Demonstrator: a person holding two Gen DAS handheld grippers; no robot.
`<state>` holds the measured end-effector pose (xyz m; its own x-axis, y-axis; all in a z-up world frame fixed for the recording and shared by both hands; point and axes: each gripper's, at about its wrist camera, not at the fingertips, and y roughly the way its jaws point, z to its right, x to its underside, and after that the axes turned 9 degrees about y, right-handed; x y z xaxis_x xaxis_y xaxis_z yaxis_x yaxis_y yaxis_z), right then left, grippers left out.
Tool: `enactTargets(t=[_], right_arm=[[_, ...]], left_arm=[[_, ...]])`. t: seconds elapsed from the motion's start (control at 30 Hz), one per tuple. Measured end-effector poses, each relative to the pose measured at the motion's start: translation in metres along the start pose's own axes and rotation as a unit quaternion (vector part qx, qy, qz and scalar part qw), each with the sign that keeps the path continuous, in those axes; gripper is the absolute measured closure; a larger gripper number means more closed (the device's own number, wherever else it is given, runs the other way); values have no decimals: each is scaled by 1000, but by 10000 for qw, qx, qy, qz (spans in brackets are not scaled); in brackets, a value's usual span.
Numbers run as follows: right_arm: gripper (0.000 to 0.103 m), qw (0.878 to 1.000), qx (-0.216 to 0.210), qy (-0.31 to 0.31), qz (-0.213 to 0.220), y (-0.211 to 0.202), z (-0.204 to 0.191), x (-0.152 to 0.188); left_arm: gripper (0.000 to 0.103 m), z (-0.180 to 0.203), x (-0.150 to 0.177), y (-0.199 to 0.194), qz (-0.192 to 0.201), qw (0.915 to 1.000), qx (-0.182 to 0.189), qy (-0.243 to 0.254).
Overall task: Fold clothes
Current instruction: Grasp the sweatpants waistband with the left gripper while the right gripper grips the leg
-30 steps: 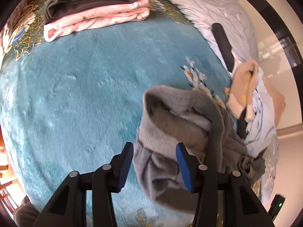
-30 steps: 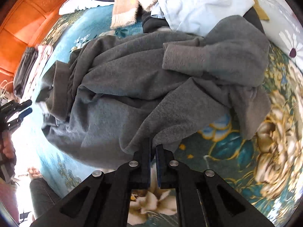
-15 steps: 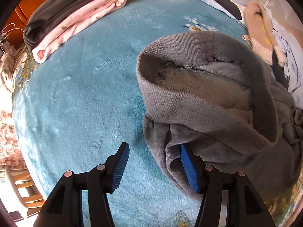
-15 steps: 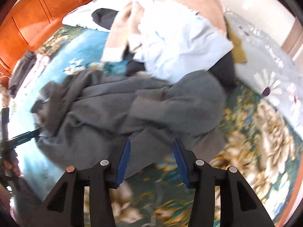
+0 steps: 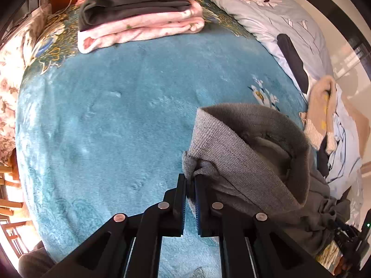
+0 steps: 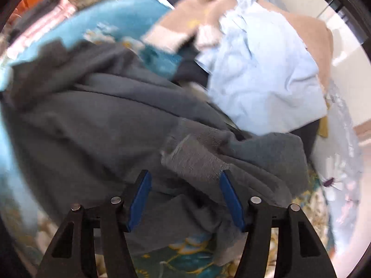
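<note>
the grey sweatshirt lies crumpled on the teal plush blanket, its ribbed band standing up in an open loop with the paler fleece lining showing inside. one corner of that ribbed edge is bunched into a small knot. in the right wrist view the same garment spreads wide in dark folds, blurred, with a ribbed cuff lying on top near its lower edge, beside a heap of unfolded clothes.

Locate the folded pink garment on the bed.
In the left wrist view the folded pink garment lies at the far edge of the teal blanket, upper left, under a folded dark grey garment.
</note>
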<state>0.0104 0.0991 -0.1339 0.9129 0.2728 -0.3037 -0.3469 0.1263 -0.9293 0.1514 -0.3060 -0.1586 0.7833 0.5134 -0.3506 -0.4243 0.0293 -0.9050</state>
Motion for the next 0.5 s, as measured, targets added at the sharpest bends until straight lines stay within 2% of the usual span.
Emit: enactTargets(t=[0.03, 0.07, 0.17, 0.27, 0.4, 0.5], right_arm=[[94, 9997, 15, 236, -42, 0, 8, -2], [98, 9984, -81, 553, -43, -3, 20, -5], [99, 9919, -134, 1234, 273, -30, 63, -11], [99, 9809, 176, 1788, 740, -63, 115, -17], [99, 9499, 1045, 2717, 1139, -87, 195, -15], [99, 9220, 1539, 3370, 1126, -81, 246, -3]], left_arm=[[96, -2, 2, 0, 11, 10000, 9, -44], [96, -4, 4, 1, 0, 9999, 34, -111], [96, -7, 8, 7, -76, 9995, 130, -266], [96, -9, 9, 6, -104, 9993, 201, -303], [96, -12, 13, 4, -102, 9988, 294, -384], [96, -14, 15, 3, -159, 9984, 334, -419]])
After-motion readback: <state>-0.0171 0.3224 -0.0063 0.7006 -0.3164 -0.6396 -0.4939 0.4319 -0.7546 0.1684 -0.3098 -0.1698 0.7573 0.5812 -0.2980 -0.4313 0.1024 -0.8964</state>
